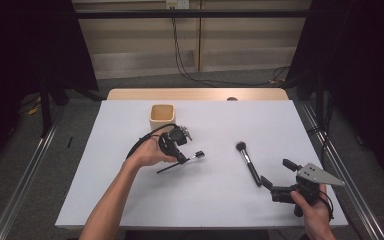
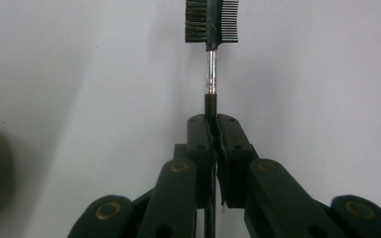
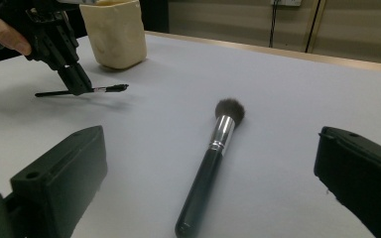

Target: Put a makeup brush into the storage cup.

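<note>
Presently catalogued, taking the cream cup (image 1: 162,118) as landmark:

Item one: brow comb-and-brush (image 1: 180,162), a thin black wand with a clear neck, held just in front of the cup, near it, by the left gripper (image 2: 212,119), whose jaws were clamped together on the handle. Whether the wand was lifted or touching the white table (image 1: 215,200) could not be told.

Item two: powder brush (image 1: 248,162), lying flat well to the right of the cup, untouched; the right gripper (image 1: 275,174) stood just beyond its handle end, jaws wide apart.

Risks, judged: the slim wand could pivot or slide in so narrow a pinch; tipped toward the cup, its long tail might catch the rim and topple it.

Obscured: the cup's interior, and the wand's handle behind the jaws.
</note>
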### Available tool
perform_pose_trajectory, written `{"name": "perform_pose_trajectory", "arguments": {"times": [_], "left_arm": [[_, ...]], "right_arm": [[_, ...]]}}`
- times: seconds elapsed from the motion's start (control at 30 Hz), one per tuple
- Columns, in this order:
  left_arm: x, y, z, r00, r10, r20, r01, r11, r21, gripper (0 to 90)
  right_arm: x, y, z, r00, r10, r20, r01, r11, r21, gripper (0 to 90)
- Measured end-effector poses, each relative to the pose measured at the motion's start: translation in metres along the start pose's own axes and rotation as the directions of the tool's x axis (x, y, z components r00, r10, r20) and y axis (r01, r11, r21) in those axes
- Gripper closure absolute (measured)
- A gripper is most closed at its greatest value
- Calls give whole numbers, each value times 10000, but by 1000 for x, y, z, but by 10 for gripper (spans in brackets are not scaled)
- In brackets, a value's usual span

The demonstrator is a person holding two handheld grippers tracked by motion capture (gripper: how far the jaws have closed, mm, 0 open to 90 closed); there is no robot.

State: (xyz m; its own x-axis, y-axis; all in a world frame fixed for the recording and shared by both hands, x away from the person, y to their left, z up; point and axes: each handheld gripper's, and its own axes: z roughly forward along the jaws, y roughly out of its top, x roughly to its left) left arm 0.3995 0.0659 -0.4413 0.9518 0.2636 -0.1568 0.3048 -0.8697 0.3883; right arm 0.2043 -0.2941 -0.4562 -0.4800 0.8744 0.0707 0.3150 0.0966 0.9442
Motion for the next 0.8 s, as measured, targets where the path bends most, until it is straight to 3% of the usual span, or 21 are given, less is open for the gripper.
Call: {"name": "perform_pose_trajectory", "arguments": {"times": [0.27,0.43,0.5,0.6,0.73,0.8], "left_arm": [[0,-4,-15,9994,-324,-86,316,9957,-867,857],[-6,-7,-23,9998,-34,-214,3,9894,-1454,857],[-8,-8,-25,9993,-40,-375,-24,9857,-1685,857],[-10,-12,-28,9993,-220,-302,150,9763,-2158,857],[-10,-16,-26,9989,-325,-348,237,9730,-2294,857],[-11,-19,-25,9986,-466,-263,383,9655,-2574,857]], "right_arm": [[0,0,0,10000,-5,-11,5,10000,-4,0],[1,0,0,10000,48,-27,-49,10000,-73,0],[1,1,0,10000,39,-26,-39,10000,-75,0],[1,1,0,10000,41,-28,-41,10000,-83,0],[1,1,0,10000,37,-12,-37,10000,-82,0],[1,1,0,10000,35,-21,-35,10000,-85,0]]}}
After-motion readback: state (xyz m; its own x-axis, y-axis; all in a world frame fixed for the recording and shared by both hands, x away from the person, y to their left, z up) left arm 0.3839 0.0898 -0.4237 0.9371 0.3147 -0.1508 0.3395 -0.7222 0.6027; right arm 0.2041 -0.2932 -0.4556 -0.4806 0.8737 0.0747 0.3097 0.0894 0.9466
